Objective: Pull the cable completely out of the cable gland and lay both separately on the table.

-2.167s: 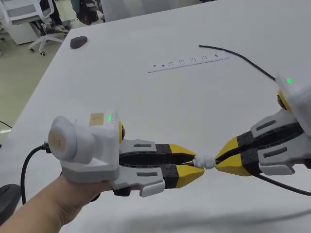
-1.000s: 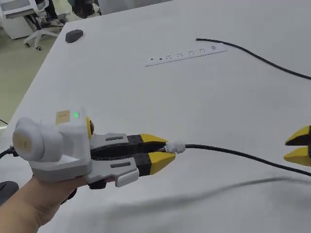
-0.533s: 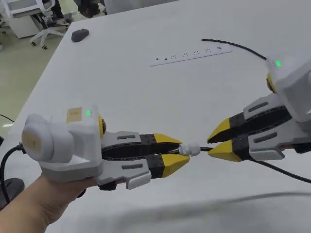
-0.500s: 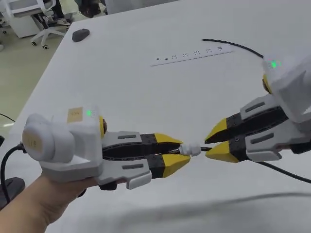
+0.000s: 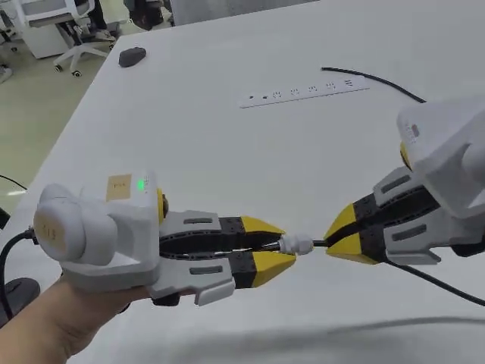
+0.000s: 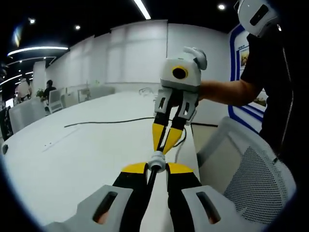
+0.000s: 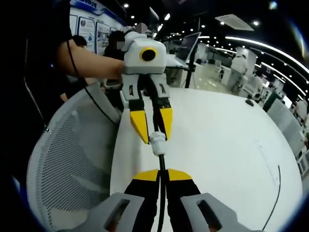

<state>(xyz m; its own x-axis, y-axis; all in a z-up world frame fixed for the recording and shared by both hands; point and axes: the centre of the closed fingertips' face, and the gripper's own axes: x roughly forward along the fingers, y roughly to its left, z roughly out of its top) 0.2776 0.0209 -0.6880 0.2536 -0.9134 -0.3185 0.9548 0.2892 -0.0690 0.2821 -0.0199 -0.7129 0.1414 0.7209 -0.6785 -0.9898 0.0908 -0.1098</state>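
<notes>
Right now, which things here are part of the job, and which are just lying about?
In the job: cable gland, in the left gripper; black cable, in the right gripper.
Lying about: power strip and its lead, dark mouse, office chairs.

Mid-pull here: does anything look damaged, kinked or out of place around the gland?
Nothing stands out. The cable gland sits straight in the left gripper jaws. The black cable runs from it into the right gripper without a kink, not yet pulled out. Both are held above the table.
</notes>
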